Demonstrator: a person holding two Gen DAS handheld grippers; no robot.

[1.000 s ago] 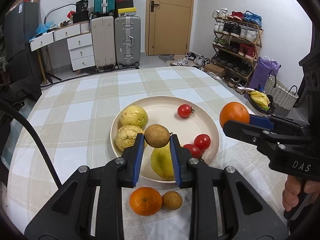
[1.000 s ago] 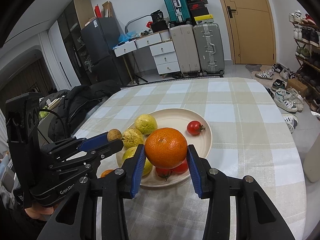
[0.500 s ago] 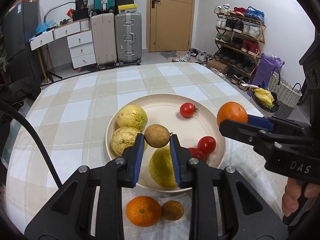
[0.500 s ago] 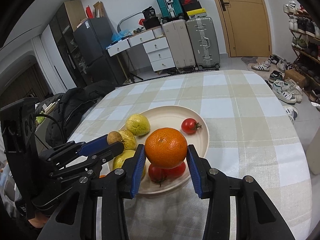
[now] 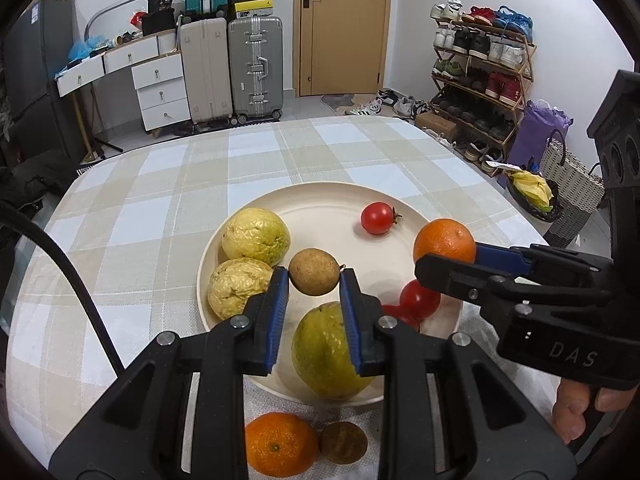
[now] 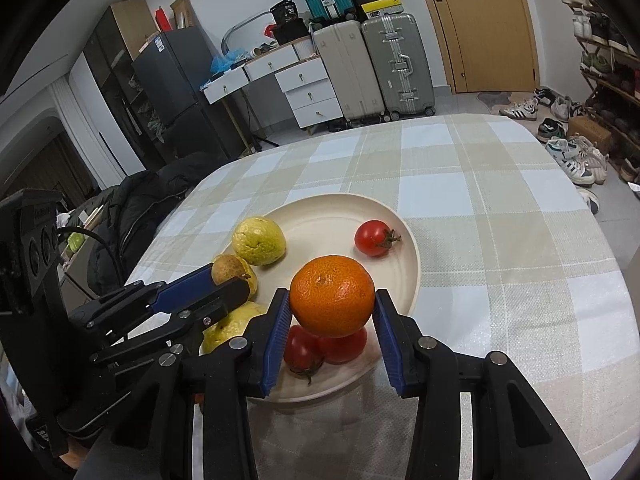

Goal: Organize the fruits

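Your left gripper (image 5: 314, 286) clamps small brown fruit (image 5: 314, 271); right gripper (image 6: 331, 316) clamps orange (image 6: 332, 290). Both held above plate (image 5: 320, 204), likely for drop-in. Second orange (image 5: 280, 444) waits on tablecloth (image 5: 160, 184), just outside plate.

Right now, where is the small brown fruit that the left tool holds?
In the left wrist view, the small brown fruit sits between the left tool's fingers, above the plate, just right of two yellow fruits and beyond a greenish one.
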